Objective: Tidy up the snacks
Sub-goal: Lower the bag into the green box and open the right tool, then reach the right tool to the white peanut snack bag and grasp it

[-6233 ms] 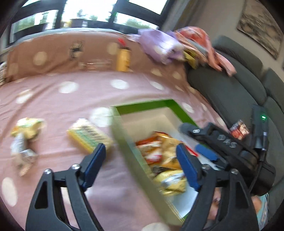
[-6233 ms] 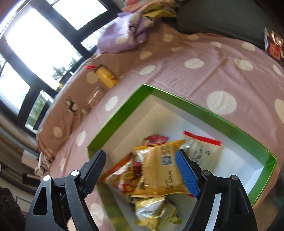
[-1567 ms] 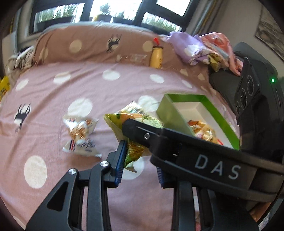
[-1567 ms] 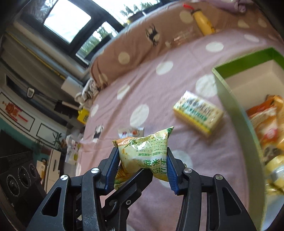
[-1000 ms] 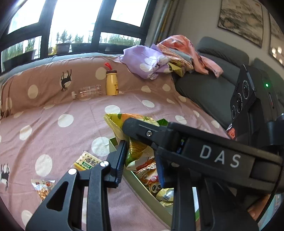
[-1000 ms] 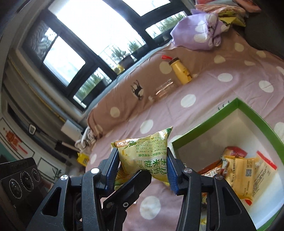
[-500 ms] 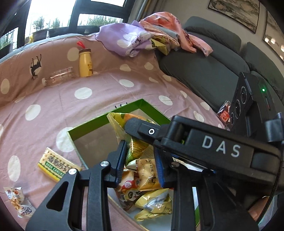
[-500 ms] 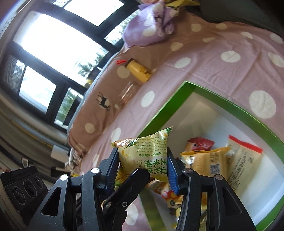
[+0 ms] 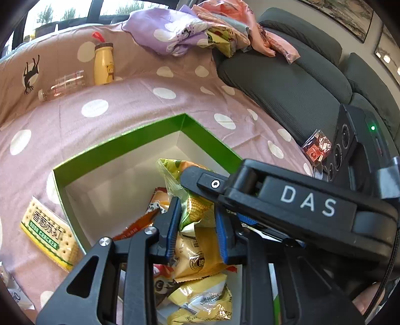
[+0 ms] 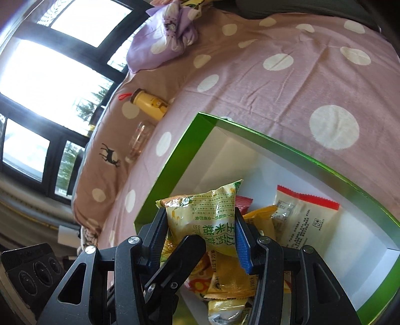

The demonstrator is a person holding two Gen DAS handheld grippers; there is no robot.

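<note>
snack bag [image 10: 212, 215]: glossy crinkled foil | box [image 9: 130, 135]: shiny green card, matt white inside | bedspread [image 9: 125, 117]: soft cloth

The green corn snack bag [image 10: 210, 220], gripped by both grippers, has travelled from above the bed to over the green box [image 9: 120, 140].

A home living room is shown. A dark grey upholstered sofa [image 9: 295, 85] with plump back cushions is seen, its seat covered by a pink cotton sheet with white polka dots and small deer prints [image 9: 130, 110]. Crumpled laundry, a lilac dotted cloth [image 9: 172, 32] and a salmon-pink garment [image 9: 250, 27], is heaped at the far edge of the sheet. Framed landscape pictures [image 9: 347, 17] are hung on the pale wall above the sofa. Large black-framed windows [image 10: 50, 75] are set behind, with trees visible outside. A yellow drink bottle with a bear print [image 9: 103, 65] is stood at the sheet's far edge
</note>
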